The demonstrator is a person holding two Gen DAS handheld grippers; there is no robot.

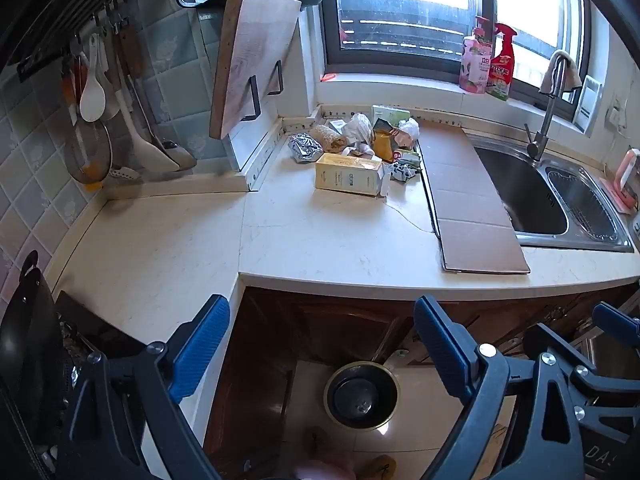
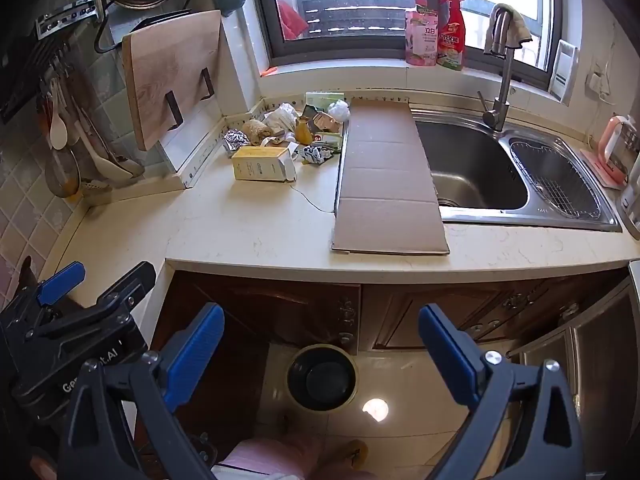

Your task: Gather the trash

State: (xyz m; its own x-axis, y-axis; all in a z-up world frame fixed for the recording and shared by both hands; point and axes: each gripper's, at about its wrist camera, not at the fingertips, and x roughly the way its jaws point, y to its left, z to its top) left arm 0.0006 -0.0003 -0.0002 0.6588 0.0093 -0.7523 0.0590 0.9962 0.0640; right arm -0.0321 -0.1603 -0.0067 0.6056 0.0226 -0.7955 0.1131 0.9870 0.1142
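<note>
A heap of trash (image 1: 360,140) (image 2: 296,128) lies at the back of the pale counter: a yellow carton (image 1: 347,176) (image 2: 262,165), crumpled foil (image 1: 304,147), paper wads and wrappers. A flat cardboard strip (image 1: 468,196) (image 2: 386,176) lies beside it, partly over the sink. On the floor below stands a round black bin (image 1: 362,395) (image 2: 322,377) with a gold rim. My left gripper (image 1: 322,344) and my right gripper (image 2: 320,344) both hang open and empty in front of the counter edge, above the bin, far from the heap. The right gripper's edge (image 1: 612,320) shows in the left wrist view.
A steel double sink (image 2: 516,176) with a tap (image 2: 500,80) fills the right. Spray bottles (image 2: 436,28) stand on the window sill. A wooden cutting board (image 1: 252,64) leans on the left wall beside hanging utensils (image 1: 96,92). A black pan (image 1: 24,340) sits at far left. Brown cabinet doors (image 2: 460,312) lie under the counter.
</note>
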